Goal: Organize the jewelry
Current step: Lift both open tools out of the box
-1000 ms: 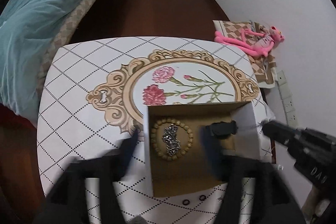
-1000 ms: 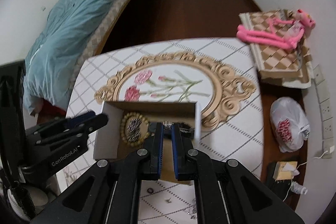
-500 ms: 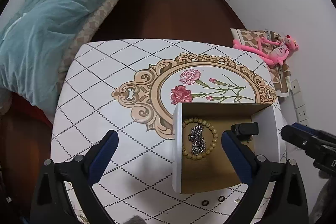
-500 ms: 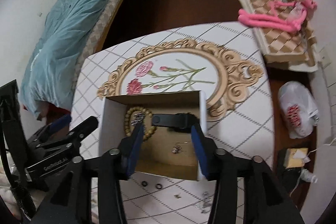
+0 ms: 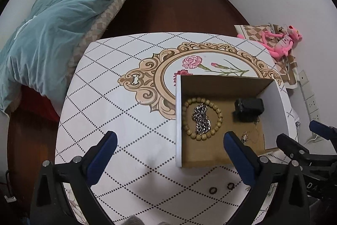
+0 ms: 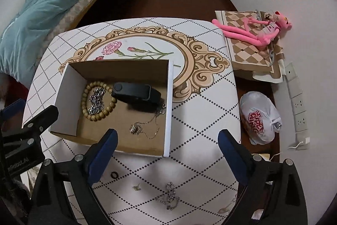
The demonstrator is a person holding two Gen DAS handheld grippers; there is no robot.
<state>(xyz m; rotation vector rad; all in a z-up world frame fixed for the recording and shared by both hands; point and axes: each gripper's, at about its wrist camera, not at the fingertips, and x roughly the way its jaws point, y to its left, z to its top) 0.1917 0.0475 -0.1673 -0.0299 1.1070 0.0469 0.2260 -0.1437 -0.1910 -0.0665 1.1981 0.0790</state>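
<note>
An open cardboard box (image 5: pixel 179 119) (image 6: pixel 169 102) sits on the patterned table. Inside lie a wooden bead bracelet (image 5: pixel 202 118) (image 6: pixel 96 103) around a silver chain (image 5: pixel 201 118) (image 6: pixel 96 99), a black wristband (image 5: pixel 249 107) (image 6: pixel 134 94) and a thin pendant necklace (image 5: pixel 245 136) (image 6: pixel 143 125). On the table near me lie two dark rings (image 5: pixel 221 188), one ring (image 6: pixel 114 175) in the right view, a small earring (image 6: pixel 137 187) and a silver chain bracelet (image 6: pixel 169 196). My left gripper (image 5: pixel 168 153) is open and empty, left of the box front. My right gripper (image 6: pixel 167 151) is open and empty above the box's near right corner.
A bed with a teal duvet (image 5: pixel 52 31) stands to the left. A pink plush toy (image 6: pixel 257 28) on a checkered bag lies right of the table, with a white plastic bag (image 6: pixel 259 119) on the floor. Wall sockets (image 6: pixel 299 102) are at right.
My right gripper opened, letting the necklace go into the box, and pulled back. My left gripper drew back and to the left, away from the box.
</note>
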